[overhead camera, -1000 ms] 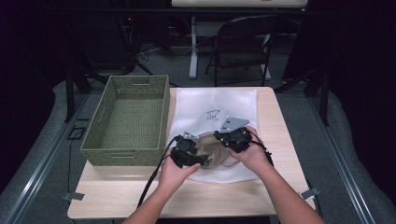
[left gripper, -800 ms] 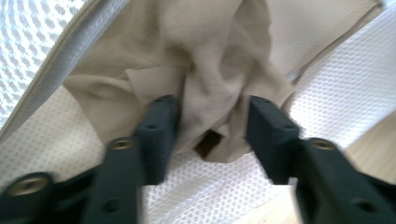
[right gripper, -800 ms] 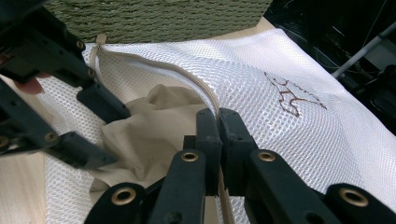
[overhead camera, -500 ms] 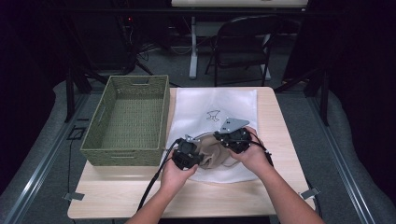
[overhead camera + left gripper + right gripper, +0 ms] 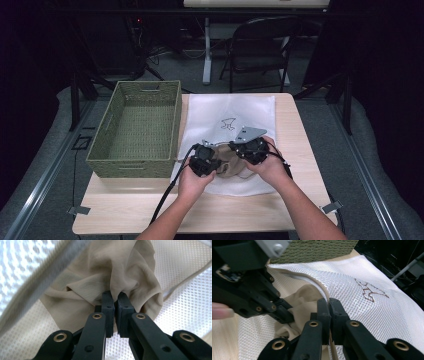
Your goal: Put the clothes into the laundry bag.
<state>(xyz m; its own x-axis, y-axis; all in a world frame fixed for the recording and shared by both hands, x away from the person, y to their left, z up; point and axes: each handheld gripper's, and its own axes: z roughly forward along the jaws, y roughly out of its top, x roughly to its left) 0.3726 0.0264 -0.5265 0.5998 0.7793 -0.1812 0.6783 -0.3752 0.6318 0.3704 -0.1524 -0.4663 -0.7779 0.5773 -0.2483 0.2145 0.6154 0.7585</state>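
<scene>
The beige cloth lies at the mouth of the mesh bag, at 6 o'clock on the bench. The left claw, just closed, is clenched on the cloth; the right claw is clamped on the bag's zip edge. A pull of the cloth out toward the basket at 9 o'clock is judged next, bag held down

A crumpled beige cloth sits half inside the zippered mouth of a white mesh bag

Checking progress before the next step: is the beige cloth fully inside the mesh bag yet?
No: the beige cloth bulges from the mesh bag mouth, pinched by the left gripper.
</scene>
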